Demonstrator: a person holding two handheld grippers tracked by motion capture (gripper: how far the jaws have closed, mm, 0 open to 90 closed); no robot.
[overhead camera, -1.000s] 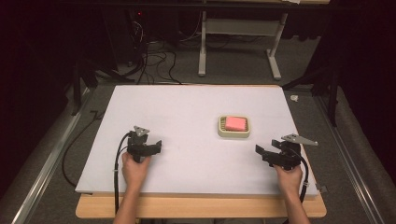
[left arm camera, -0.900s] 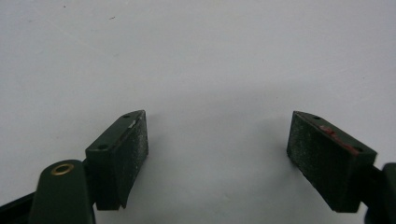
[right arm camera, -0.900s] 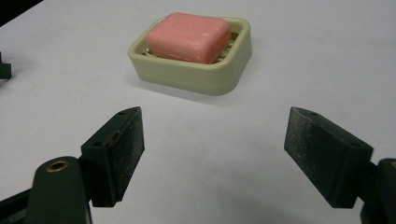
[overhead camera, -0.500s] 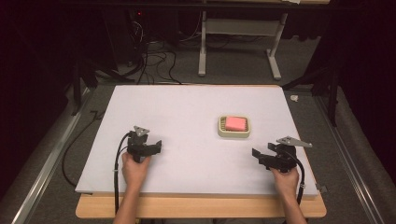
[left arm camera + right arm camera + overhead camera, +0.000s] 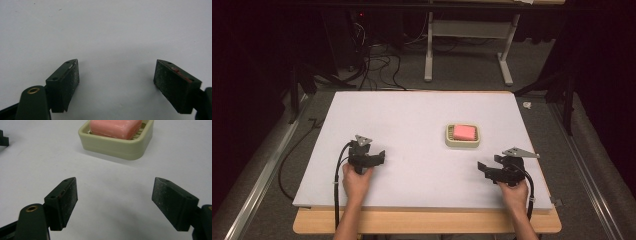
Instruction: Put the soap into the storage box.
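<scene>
Item: pink soap bar [image 5: 464, 132] in beige dish [image 5: 448, 141], mid-right on white board [image 5: 412, 115]; left gripper [image 5: 379, 157] and right gripper [image 5: 483, 169] both spread wide, empty; step prob. pre-approach; next: right gripper fwd, w/ jaws straddling soap.

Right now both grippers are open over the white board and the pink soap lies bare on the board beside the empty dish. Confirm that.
Not quite. The pink soap lies in the beige dish, not bare on the board beside it; the right gripper view shows it inside the rim. The rest holds: the left gripper and right gripper are both open over the white board.
</scene>
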